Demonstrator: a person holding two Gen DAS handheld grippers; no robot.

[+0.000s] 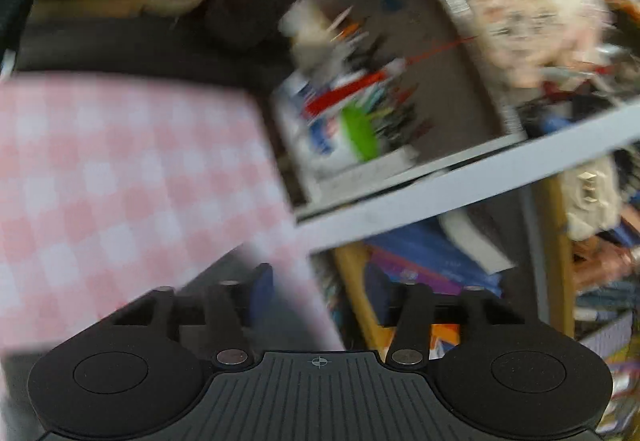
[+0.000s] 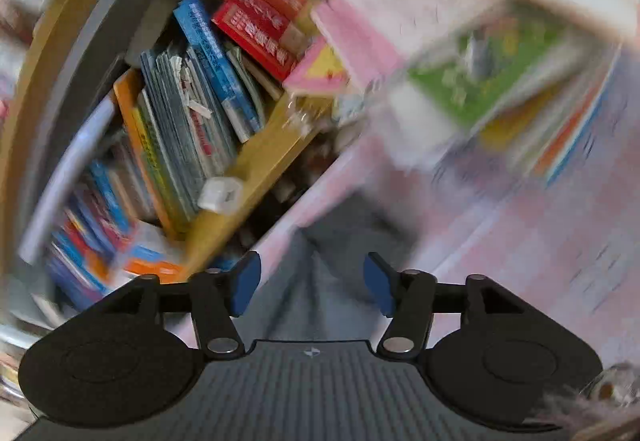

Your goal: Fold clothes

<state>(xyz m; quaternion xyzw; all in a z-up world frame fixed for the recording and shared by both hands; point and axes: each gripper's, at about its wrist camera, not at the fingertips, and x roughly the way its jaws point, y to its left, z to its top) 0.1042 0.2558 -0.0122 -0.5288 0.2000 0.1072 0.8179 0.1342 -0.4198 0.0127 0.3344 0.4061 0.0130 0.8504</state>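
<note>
Both views are smeared by motion. In the right wrist view a grey garment [image 2: 316,273] lies on a pink checked cloth [image 2: 520,241]. It sits just ahead of my right gripper [image 2: 312,283], which is open, its blue pads [image 2: 246,283] apart on either side of the fabric. In the left wrist view my left gripper [image 1: 320,291] is open and holds nothing. It points past the corner of the pink-and-white checked cloth [image 1: 120,181]. A dark grey patch [image 1: 216,275] shows by the left finger, too blurred to identify.
A cluttered shelf unit [image 1: 440,185] with pens and boxes stands right of the checked cloth. Packed bookshelves [image 2: 208,101] with a wooden frame fill the left of the right wrist view. A dark seat or cushion [image 1: 140,45] lies beyond the cloth.
</note>
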